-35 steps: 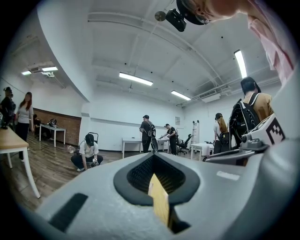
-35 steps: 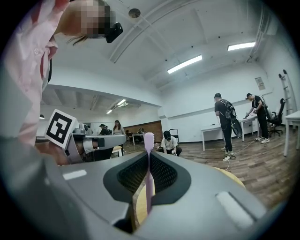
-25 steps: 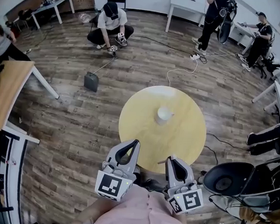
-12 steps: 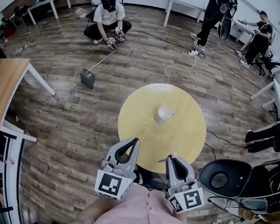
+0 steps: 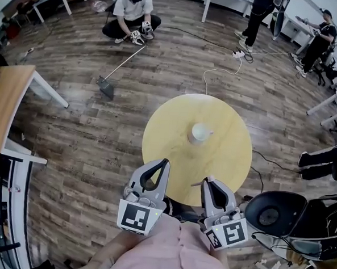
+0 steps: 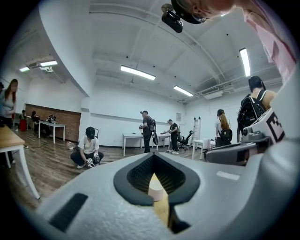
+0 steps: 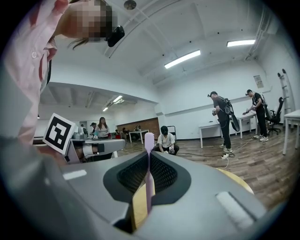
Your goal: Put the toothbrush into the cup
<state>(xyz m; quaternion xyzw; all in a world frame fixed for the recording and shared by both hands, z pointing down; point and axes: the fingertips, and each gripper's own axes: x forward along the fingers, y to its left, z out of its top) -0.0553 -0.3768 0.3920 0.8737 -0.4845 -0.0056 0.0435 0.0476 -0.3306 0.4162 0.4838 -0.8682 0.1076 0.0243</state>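
round table (image 5: 226,163) | crouching person (image 5: 132,8) | black chair (image 5: 277,214) | wooden desk (image 5: 11,100)

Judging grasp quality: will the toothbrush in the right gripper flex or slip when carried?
Likely stiff: the toothbrush stands straight in the right gripper, without sag. Thin and pinched at one spot, it may pivot.

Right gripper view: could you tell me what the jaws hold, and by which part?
The right gripper is shut on the toothbrush, gripping its handle; the head protrudes.

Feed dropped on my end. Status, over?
Right tongs shut on toothbrush. Left tongs shut, empty. Cup standing on round table ahead, nothing between.
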